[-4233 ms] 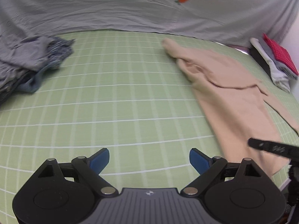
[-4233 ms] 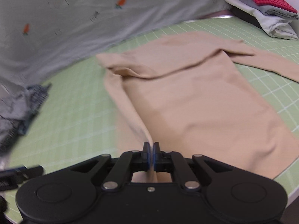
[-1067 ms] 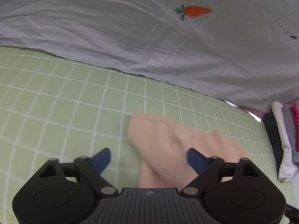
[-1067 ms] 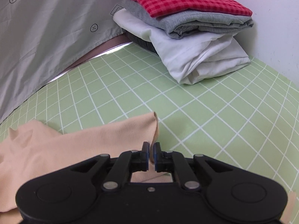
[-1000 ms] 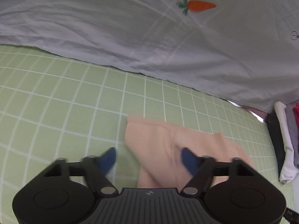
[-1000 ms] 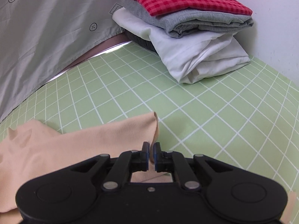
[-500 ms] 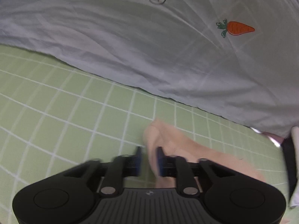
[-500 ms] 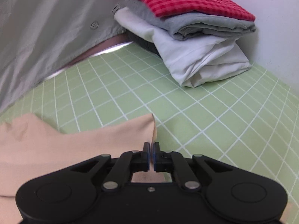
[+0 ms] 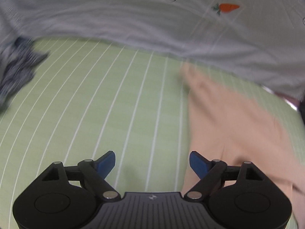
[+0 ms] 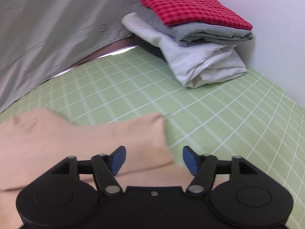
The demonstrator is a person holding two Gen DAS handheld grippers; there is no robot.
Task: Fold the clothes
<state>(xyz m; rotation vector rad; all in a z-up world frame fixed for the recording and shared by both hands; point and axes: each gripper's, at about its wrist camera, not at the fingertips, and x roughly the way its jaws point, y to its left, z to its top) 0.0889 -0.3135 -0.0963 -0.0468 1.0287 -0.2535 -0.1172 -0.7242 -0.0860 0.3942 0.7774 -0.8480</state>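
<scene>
a green mat (image 9: 114, 105) with a white grid covers the work surface. behind it hangs a grey sheet (image 9: 133, 19) printed with an orange carrot (image 9: 227, 7) and small round marks. at the mat's right edge stands a plain white wall (image 10: 266, 19), and light glints off a metal strip (image 10: 122, 50) under the sheet's hem.

One beige garment (image 10: 80, 139) lies spread under and ahead of the fingers; one stack (image 10: 192, 38) of three folded pieces, red check, grey, white, sits beyond them; one rumpled dark heap (image 9: 17, 70) lies far to their left.
</scene>
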